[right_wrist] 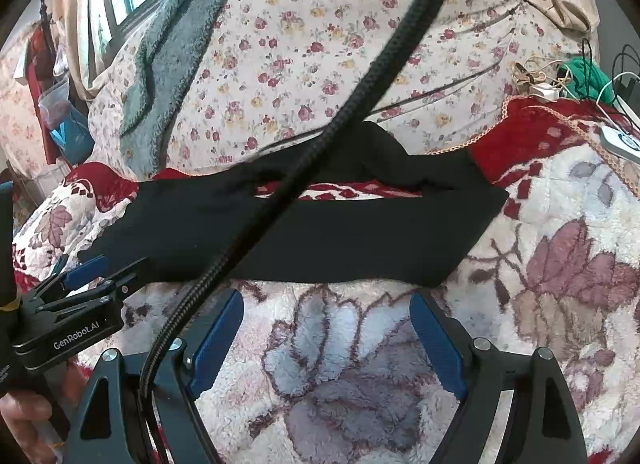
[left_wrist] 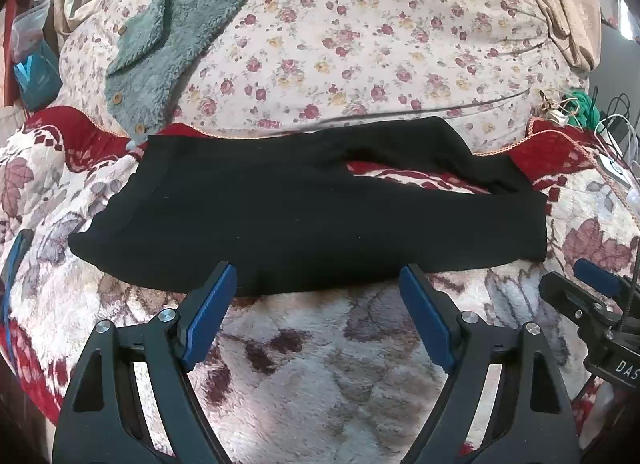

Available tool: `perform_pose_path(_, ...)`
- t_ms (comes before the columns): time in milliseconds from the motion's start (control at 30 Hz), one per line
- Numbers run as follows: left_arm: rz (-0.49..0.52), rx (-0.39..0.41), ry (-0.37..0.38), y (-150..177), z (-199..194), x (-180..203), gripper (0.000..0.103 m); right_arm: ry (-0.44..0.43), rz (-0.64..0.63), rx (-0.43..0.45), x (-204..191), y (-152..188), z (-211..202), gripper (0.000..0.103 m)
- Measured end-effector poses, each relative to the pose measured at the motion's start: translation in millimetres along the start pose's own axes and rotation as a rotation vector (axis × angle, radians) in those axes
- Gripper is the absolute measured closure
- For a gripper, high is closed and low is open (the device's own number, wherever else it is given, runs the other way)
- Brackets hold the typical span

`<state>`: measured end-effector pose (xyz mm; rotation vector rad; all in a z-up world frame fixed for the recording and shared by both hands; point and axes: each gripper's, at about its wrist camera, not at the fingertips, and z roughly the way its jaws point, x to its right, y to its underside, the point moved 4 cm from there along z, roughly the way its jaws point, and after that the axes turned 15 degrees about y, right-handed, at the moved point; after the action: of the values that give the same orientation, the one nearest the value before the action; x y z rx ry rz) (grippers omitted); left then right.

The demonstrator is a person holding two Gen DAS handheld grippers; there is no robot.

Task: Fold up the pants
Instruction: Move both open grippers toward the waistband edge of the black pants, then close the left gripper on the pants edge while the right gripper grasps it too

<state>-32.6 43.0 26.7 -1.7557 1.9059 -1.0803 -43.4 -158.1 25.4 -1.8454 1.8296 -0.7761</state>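
Note:
Black pants (left_wrist: 288, 207) lie flat across a plush floral blanket (left_wrist: 320, 364), waist at the left, two legs running right with a gap between them. My left gripper (left_wrist: 320, 284) is open, its blue pads just at the pants' near edge, nothing between them. In the right wrist view the pants (right_wrist: 360, 244) stretch across the middle, and my right gripper (right_wrist: 326, 312) is open just short of their near edge. The right gripper (left_wrist: 592, 292) shows at the far right of the left wrist view; the left gripper (right_wrist: 88, 276) shows at the left of the right wrist view.
A rose-print quilt (left_wrist: 360, 43) rises behind the pants, with a teal fleece garment (left_wrist: 168, 31) draped on it. Cables and a charger (right_wrist: 552, 87) lie at the back right. A thick black cable (right_wrist: 360, 103) crosses the right wrist view. A hand (right_wrist: 24, 416) shows at lower left.

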Motion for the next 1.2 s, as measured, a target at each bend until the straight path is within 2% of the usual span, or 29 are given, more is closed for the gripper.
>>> perform_pose_path(367,-0.013,0.003,-0.01,-0.8,0.3,-12.0,0.018,0.009,-0.001,-0.001,1.2,-2.9,4.2,0.019)
perform_pose_path(567,-0.05,-0.008,-0.014,-0.3,-2.0,-35.2,0.018,0.031,0.027,-0.016,17.6,-3.0,12.0,0.019)
perform_pose_path(767,-0.139,-0.044,-0.046,7.4,-7.0,-81.8,0.018,0.077,0.068,-0.056,47.9,1.3,26.1,0.019)
perform_pose_path(933,-0.286,-0.056,-0.041,13.9,-13.1,-124.6,0.018,0.029,0.159,-0.103,75.4,6.3,41.4,0.019)
perform_pose_path(1067,-0.407,-0.029,-0.017,17.2,-15.4,-149.9,0.018,-0.011,0.247,-0.147,90.7,5.3,57.8,0.019)
perform_pose_path(1200,-0.451,0.007,-0.001,10.8,-15.5,-159.7,0.018,-0.02,0.272,-0.19,95.7,-3.0,79.7,0.019)
